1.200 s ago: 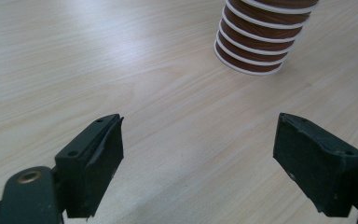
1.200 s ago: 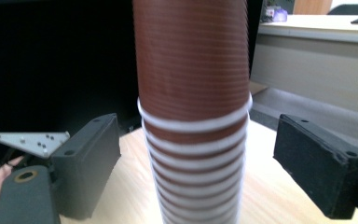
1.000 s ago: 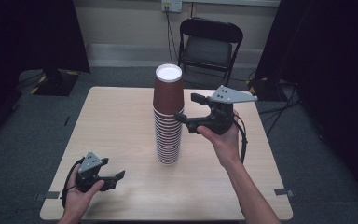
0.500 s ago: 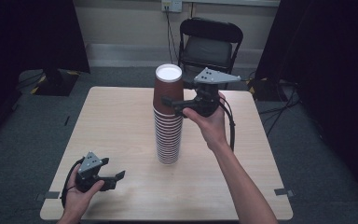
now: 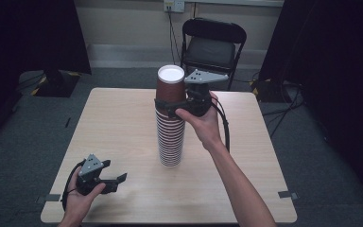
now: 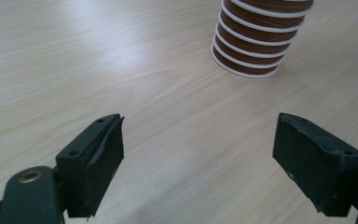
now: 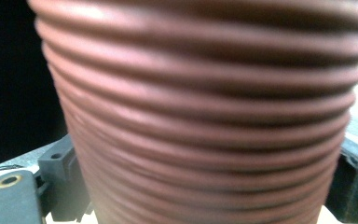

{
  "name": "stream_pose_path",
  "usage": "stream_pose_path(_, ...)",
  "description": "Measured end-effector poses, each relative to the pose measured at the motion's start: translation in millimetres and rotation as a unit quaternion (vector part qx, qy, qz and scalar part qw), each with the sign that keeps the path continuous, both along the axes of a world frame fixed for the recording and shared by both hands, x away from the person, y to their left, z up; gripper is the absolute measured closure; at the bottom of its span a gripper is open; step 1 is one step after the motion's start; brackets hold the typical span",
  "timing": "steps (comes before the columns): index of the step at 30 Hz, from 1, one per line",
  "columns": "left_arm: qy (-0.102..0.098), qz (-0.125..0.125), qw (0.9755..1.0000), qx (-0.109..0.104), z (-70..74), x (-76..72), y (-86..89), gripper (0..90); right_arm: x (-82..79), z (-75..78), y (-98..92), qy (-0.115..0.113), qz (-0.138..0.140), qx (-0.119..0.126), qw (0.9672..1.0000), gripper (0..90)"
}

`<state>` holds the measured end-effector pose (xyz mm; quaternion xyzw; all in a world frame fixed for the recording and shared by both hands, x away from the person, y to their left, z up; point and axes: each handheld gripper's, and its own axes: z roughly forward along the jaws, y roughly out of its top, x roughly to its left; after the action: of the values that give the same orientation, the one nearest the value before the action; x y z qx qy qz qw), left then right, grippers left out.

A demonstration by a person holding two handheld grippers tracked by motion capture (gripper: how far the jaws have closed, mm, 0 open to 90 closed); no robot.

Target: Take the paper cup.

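Observation:
A tall stack of brown paper cups (image 5: 170, 137) stands upside down mid-table, its white-bottomed top cup (image 5: 171, 82) uppermost. My right gripper (image 5: 168, 105) reaches in from the right at the stack's upper part. Its jaws have just been opening and straddle the cups (image 7: 205, 116), one jaw on each side; I see no pad pressing. My left gripper (image 5: 117, 179) rests low at the table's front left, open and empty. In the left gripper view its jaws (image 6: 198, 154) stand wide apart over bare wood, with the stack's base (image 6: 254, 46) farther off.
The light wooden table (image 5: 118, 118) has its edges close by on all sides. A black folding chair (image 5: 212, 45) stands behind the far edge. Dark curtains hang left and right, and cables lie on the grey floor (image 5: 283, 109).
My right hand has moved left from beside the stack, so its jaws now sit around the upper cups. The left hand has stayed put.

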<state>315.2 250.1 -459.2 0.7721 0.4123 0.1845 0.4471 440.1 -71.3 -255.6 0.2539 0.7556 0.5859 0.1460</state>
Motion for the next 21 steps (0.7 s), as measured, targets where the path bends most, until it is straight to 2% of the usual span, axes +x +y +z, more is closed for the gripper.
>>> stream_pose_path(9, 0.000, 0.002, 1.0000, -0.001, 0.2, -0.1, 0.3, 16.2, 1.1, -3.7, 1.1, -0.001, 0.002, -0.005, 1.0000, 8.5)
stream_pose_path(14, -0.007, 0.006, 0.9999, -0.004, 2.3, -1.0, 2.7, 16.8, 2.0, -4.8, 3.2, -0.006, 0.003, -0.005, 1.0000, 8.4)
stream_pose_path(21, -0.001, 0.009, 0.9999, -0.008, 1.2, -0.4, 3.4, 16.8, 0.1, -2.9, 2.3, -0.013, -0.001, -0.005, 0.9999, 10.1)
